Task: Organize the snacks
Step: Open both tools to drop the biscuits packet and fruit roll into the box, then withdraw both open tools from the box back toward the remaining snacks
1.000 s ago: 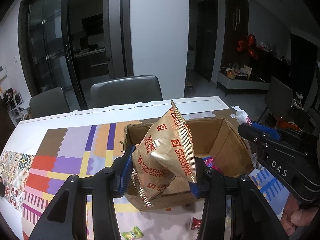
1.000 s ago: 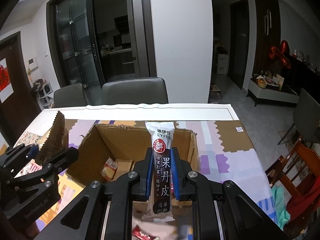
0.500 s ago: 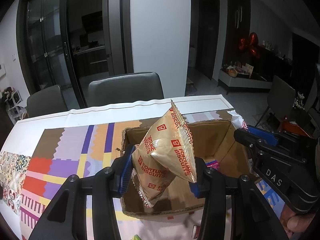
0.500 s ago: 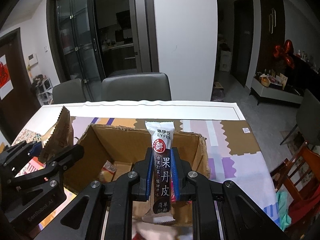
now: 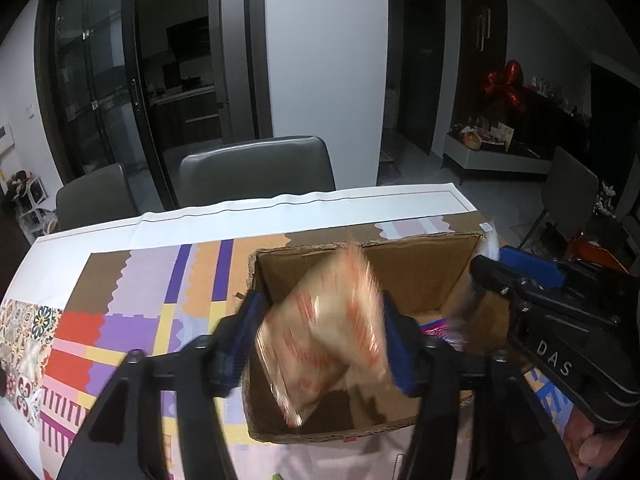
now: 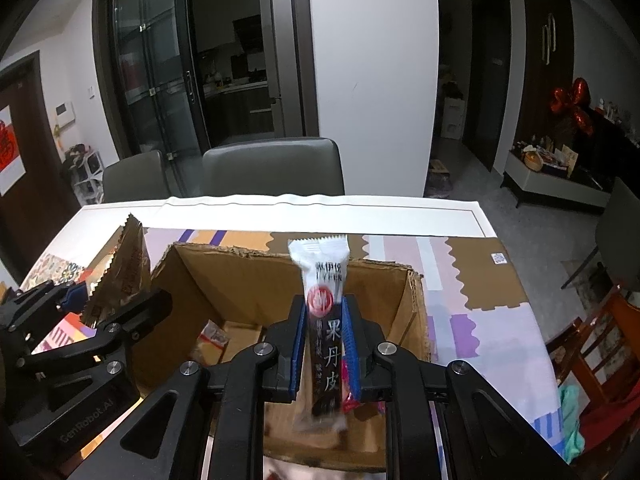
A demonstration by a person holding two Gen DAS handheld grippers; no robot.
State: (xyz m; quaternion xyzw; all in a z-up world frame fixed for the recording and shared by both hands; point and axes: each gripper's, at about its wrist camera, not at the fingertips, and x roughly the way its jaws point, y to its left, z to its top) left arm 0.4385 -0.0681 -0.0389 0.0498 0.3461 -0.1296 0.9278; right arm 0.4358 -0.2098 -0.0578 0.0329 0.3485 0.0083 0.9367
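Observation:
An open cardboard box (image 5: 424,264) stands on the patterned tablecloth and also shows in the right wrist view (image 6: 240,276). My left gripper (image 5: 320,336) has its jaws spread, and the gold Fortune Biscuits bag (image 5: 324,332) is blurred and tilting between them, over the box. The bag also shows in the right wrist view (image 6: 120,276). My right gripper (image 6: 324,340) is over the box, its jaws slightly parted, and the white and black fruit-leather bar (image 6: 326,320) is blurred and tilted between them. Packets (image 6: 212,336) lie inside the box.
Two grey chairs (image 6: 272,168) stand behind the table's far edge (image 5: 304,200). The tablecloth (image 5: 132,304) spreads left of the box. A wooden chair (image 6: 600,356) stands at the right. Small packets lie on the cloth near the box's front.
Both grippers moved forward over the box. Both have opened: the biscuit bag and the fruit-leather bar, held firm earlier, are now blurred and slipping down.

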